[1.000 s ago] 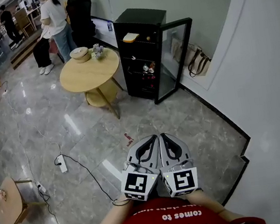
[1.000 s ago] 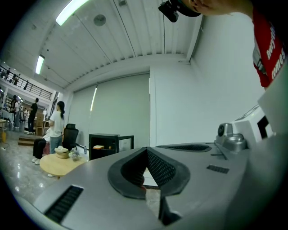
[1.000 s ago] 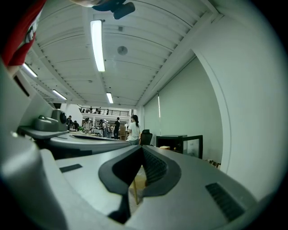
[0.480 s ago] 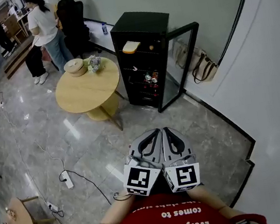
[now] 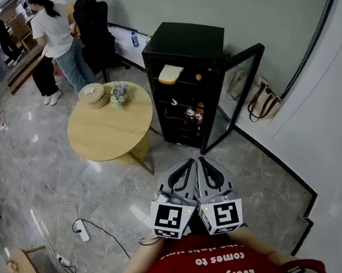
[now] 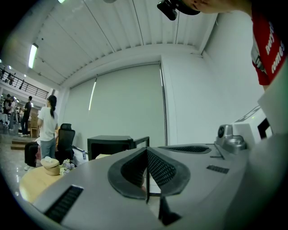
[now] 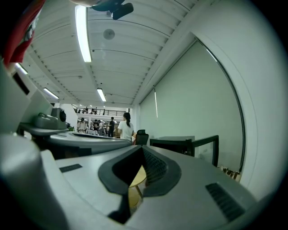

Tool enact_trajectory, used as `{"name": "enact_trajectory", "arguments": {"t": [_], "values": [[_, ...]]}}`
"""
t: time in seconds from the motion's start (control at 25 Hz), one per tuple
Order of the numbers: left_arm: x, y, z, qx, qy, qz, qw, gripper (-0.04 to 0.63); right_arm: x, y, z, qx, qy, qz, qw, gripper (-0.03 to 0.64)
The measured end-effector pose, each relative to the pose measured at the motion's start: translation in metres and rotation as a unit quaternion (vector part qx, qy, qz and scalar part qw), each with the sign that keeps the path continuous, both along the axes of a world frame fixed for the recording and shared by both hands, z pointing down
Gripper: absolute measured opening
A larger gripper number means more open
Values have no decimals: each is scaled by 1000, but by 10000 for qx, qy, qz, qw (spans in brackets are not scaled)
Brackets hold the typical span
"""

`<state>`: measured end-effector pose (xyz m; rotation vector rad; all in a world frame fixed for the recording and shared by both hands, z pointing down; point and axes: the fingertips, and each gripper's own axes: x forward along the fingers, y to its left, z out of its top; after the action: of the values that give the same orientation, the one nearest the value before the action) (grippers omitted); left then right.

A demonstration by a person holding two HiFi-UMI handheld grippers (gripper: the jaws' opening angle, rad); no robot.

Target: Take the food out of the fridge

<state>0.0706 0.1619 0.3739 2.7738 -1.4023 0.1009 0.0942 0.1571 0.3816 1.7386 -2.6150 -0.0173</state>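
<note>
Head view shows that we have walked closer: the black fridge looks bigger and nearer than a moment ago, and its door stands open. Our left gripper and right gripper sit side by side in front of our tummy, both pinched shut with nothing in them. The food, a yellow slab like bread, lies at the left end of the top shelf, with a small orange thing near it. We think we are still too far to reach, and the jaws must open first.
</note>
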Motion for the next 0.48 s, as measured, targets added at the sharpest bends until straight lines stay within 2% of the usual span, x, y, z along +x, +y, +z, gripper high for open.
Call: {"name": "enact_trajectory", "arguments": {"t": [0.32, 0.48], "values": [[1, -139, -13, 195, -157, -179, 9995, 6, -1, -140, -12, 159, -2, -229, 9996, 9], [1, -187, -11, 62, -78, -311, 9995, 6, 0, -188, -12, 104, 34, -318, 9994, 9]]}}
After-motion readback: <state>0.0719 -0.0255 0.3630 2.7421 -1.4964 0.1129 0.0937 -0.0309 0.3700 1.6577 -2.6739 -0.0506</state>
